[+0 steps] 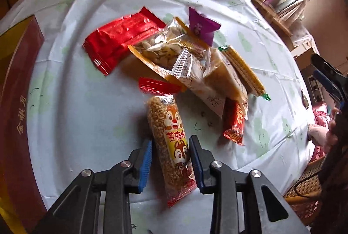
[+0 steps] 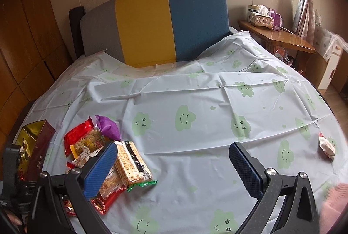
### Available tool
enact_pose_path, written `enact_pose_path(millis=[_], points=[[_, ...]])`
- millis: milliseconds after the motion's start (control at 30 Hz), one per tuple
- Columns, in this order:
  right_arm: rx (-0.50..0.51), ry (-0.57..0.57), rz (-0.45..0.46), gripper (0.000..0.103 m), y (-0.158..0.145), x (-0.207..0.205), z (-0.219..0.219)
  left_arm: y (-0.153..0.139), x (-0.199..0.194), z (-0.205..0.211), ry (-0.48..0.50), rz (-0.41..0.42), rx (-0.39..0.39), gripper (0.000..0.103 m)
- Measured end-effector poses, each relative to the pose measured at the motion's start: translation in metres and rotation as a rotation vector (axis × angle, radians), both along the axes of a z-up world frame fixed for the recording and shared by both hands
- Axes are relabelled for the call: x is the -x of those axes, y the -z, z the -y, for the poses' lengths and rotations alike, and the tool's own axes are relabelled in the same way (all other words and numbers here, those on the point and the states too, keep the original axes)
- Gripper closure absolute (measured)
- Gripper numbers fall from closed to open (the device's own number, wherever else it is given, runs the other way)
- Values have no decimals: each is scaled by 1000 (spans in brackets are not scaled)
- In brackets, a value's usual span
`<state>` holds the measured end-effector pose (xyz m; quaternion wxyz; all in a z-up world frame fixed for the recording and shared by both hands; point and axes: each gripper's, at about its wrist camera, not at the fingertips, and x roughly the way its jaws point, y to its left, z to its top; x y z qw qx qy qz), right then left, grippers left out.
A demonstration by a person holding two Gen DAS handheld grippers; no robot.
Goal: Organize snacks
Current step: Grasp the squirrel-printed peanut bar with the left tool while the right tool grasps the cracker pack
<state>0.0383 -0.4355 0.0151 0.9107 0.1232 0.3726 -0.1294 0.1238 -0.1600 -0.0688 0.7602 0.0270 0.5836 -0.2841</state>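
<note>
Right now our left claw point(image 1: 170, 161) sits around a long puffed-grain bar point(image 1: 171, 142) in a clear wrapper printed with 2 cartoon chipmunks. The bar lies on the desk point(image 1: 87, 116), which is covered by a pale cloth with green smiling clouds, and its near half runs between the 2 blue pads point(image 1: 145, 163). The jaws stand partly closed; the right pad is touching the wrapper's edge, the left pad is just beside it, and we cannot tell whether they press hard enough to hold it.

Beyond the bar lies the snack pile: a large red packet point(image 1: 121, 40), a clear bag of pale seeds point(image 1: 161, 47), a purple packet point(image 1: 201, 26), a long cracker pack point(image 1: 243, 71) with green ends, and a small red packet point(image 1: 235, 123) just to the right of the bar. A dark red box point(image 1: 19, 86) with gold lettering rests at the left edge of the desk.

Our right claw point(image 2: 171, 168) hangs over bare cloth with its jaws wide apart and nothing between them. In its view 1 small pale packet point(image 2: 326, 146) lies alone at the far right, well apart from the pile.
</note>
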Motion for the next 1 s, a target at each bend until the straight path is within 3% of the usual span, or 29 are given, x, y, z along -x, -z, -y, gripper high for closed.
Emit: enact_pose_path(millis=[167,267,400,533,733,833,900,933,967,1000], points=[[-29,-42,-46,0,8,-6,-5,-5,28,-22,40,121,-16,71],[-79,-96,-80,0,17,-12,-11,-1,44,-36,54,191,15,71],[-176,-185,-147,13,32,-20,-25,2,44,-43,14,183,63,70],[-213,-223,-206,22,44,-33,-36,1,47,-40,29,204,39,70],[-187,-262,-327,22,73,-75,-45,4,46,-38,23,205,57,70],[-218,-260,-403,20,96,-94,-39,3,48,-40,21,206,60,71],[-261,-258,-407,19,103,-99,-34,3,48,-41,20,204,64,71],[-288,-266,-402,28,104,-99,-33,4,49,-42,20,203,67,71],[-300,-271,-397,50,102,-97,-32,4,48,-42,20,201,69,71],[-278,-263,-409,50,100,-95,-33,4,48,-42,19,198,73,70]])
